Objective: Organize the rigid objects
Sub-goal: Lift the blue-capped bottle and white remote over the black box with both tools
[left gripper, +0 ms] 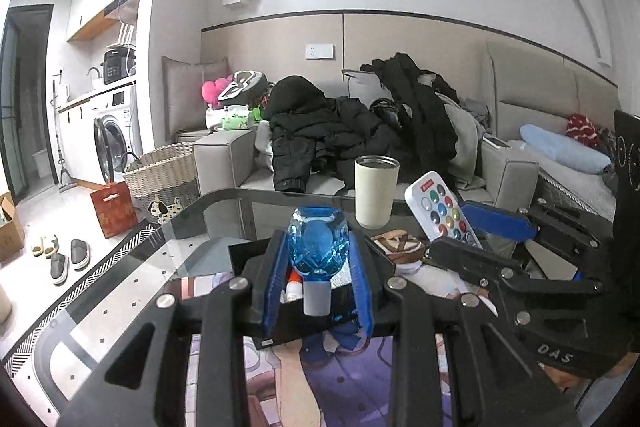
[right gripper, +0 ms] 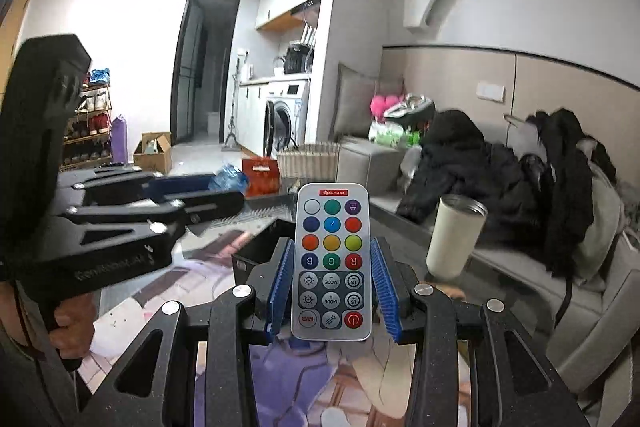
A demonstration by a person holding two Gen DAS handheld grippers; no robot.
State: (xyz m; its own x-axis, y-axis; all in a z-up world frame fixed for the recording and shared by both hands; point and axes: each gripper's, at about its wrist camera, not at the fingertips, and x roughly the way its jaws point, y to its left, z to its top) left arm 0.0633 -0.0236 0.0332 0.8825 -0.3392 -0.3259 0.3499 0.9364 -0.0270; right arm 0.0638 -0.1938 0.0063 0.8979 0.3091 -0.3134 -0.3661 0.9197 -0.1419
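Note:
In the left wrist view my left gripper (left gripper: 319,235) is shut on a faceted blue glass piece (left gripper: 318,251), its frosted neck pointing back toward the camera. It hangs above an open black box (left gripper: 244,259) on the glass table (left gripper: 120,291). My right gripper (right gripper: 332,242) is shut on a white remote control (right gripper: 332,267) with coloured buttons, held face up by its lower half. The left wrist view shows that remote control (left gripper: 436,207) in the right gripper (left gripper: 448,227) at the right. The right wrist view shows the left gripper (right gripper: 228,189) at the left, held by a hand (right gripper: 68,331).
A cream tumbler (left gripper: 375,191) stands near the table's far edge, just right of both grippers. An anime-print mat (right gripper: 288,379) covers the table under the box. Behind the table is a grey sofa (left gripper: 224,155) piled with dark clothes. A wicker basket (left gripper: 164,167) stands on the floor to the left.

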